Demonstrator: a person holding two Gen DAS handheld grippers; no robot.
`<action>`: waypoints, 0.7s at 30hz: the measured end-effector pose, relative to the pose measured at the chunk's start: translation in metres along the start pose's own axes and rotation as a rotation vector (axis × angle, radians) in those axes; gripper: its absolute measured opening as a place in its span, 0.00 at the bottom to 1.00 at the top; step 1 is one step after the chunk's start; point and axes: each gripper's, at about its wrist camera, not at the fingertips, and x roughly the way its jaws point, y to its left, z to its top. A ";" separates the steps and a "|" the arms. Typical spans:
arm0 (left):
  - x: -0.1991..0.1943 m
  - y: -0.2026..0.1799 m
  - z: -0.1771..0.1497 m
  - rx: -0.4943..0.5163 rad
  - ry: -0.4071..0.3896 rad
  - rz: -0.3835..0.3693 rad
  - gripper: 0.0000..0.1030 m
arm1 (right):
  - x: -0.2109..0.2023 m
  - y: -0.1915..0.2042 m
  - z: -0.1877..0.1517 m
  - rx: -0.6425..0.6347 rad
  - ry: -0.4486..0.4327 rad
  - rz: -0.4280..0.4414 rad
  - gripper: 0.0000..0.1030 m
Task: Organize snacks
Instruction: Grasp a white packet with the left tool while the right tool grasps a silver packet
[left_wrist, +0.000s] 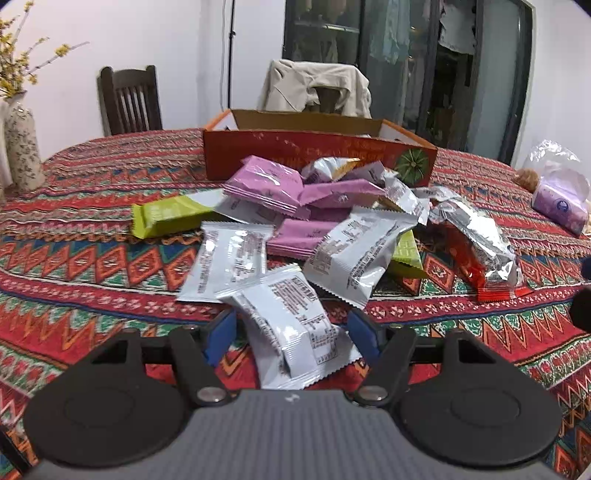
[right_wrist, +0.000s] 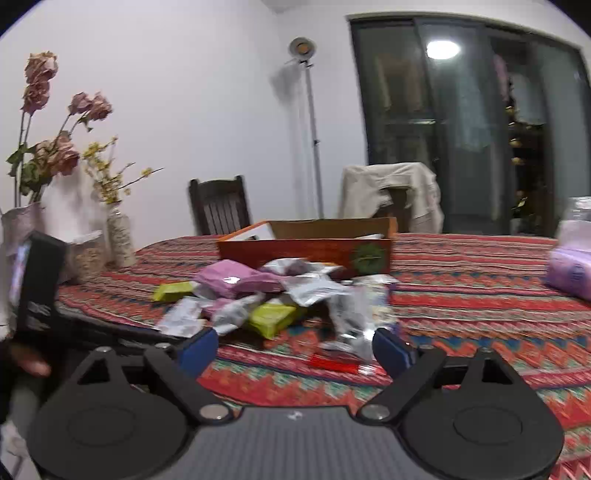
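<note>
A heap of snack packets lies on the patterned tablecloth in front of an orange cardboard box (left_wrist: 317, 157): white packets (left_wrist: 231, 264), purple ones (left_wrist: 264, 182), a green bar (left_wrist: 170, 218) and a red-and-silver bag (left_wrist: 476, 245). My left gripper (left_wrist: 291, 334) is open, its blue pads either side of the nearest white packet (left_wrist: 291, 328), not pressing on it. My right gripper (right_wrist: 295, 349) is open and empty, just in front of the heap (right_wrist: 273, 295), with a silver-and-red packet (right_wrist: 351, 332) near its right pad. The box (right_wrist: 306, 249) stands behind the heap.
A speckled vase (left_wrist: 22, 147) stands at the far left of the table, with more vases of flowers (right_wrist: 118, 240). A clear bag with a purple pack (left_wrist: 561, 195) lies at the right. Two chairs (left_wrist: 129, 99) stand behind the table, one draped with a beige jacket (left_wrist: 317, 85).
</note>
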 end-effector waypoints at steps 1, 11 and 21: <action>0.000 0.001 0.000 0.007 -0.007 0.000 0.57 | 0.007 0.004 0.003 -0.008 0.005 0.012 0.86; -0.032 0.059 0.009 -0.030 -0.058 0.016 0.40 | 0.124 0.050 0.025 -0.048 0.169 0.090 0.79; -0.033 0.090 0.010 -0.076 -0.055 0.058 0.40 | 0.191 0.095 0.026 -0.169 0.254 0.081 0.79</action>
